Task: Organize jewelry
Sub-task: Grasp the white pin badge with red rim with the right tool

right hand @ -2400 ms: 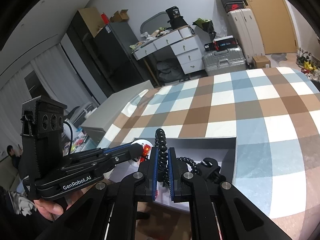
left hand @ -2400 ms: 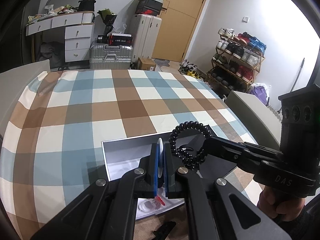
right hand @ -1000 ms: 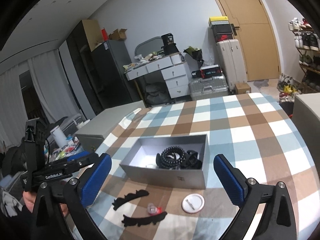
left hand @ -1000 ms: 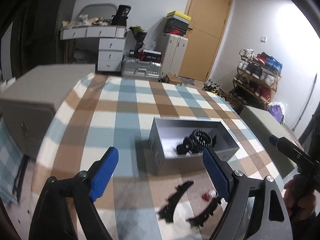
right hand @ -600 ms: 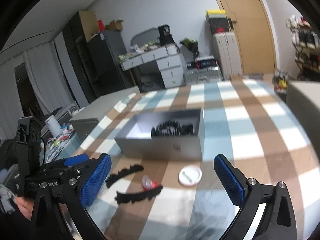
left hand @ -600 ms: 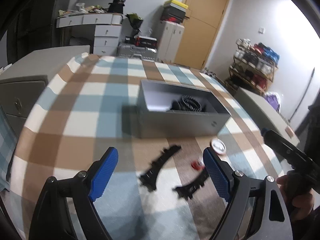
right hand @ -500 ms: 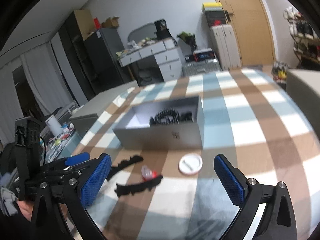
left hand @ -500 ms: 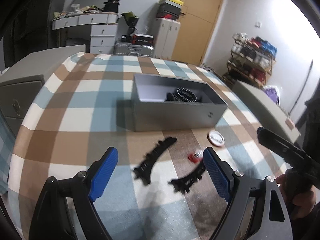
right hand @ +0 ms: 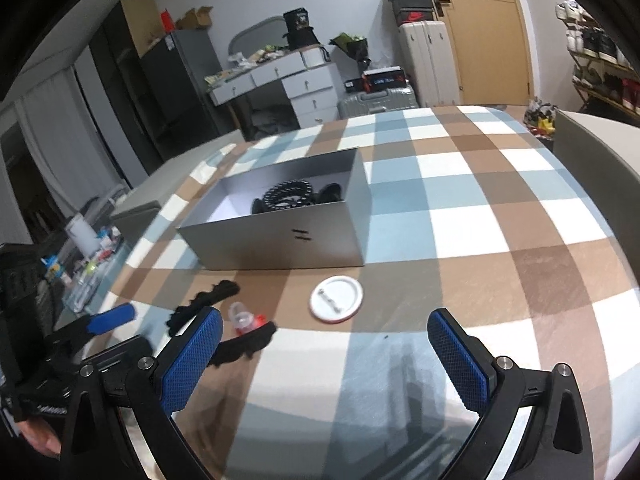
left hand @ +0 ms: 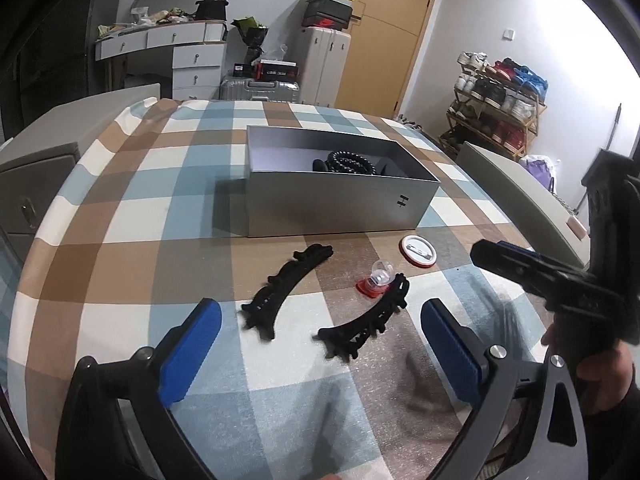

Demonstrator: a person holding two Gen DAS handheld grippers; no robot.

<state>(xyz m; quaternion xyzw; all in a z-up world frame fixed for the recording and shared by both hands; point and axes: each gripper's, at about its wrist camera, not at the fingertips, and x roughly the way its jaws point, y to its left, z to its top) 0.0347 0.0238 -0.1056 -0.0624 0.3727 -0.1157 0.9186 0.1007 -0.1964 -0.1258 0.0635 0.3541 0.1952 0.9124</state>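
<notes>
Bracelet (left hand: 352, 161) dropped in box (left hand: 332, 204); both grippers (left hand: 320, 344) (right hand: 326, 354) had backed off, wide open, empty; four pieces (left hand: 286, 290) remained outside.

White desk (left hand: 176, 46), suitcases (left hand: 325, 65), wooden door (left hand: 390, 32)

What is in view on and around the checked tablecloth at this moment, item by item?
Box: 1, grey, open, middle of the table.
Bead bracelet: 1, black, inside the box, beside other dark pieces too hidden to name.
Curved combs: 2, black, on the cloth in front of the box; the second lies to its right.
Small clear-and-red piece: 1, touching the right comb's upper end.
Round badge: 1, white with red rim, pin side up, near the box's right corner.
Tablecloth: 1, brown, blue and white check.
Background: white drawers, suitcases, shoe rack, wooden door.
Left gripper: blue pads, open, empty.
Right gripper: blue pads, open, empty.
</notes>
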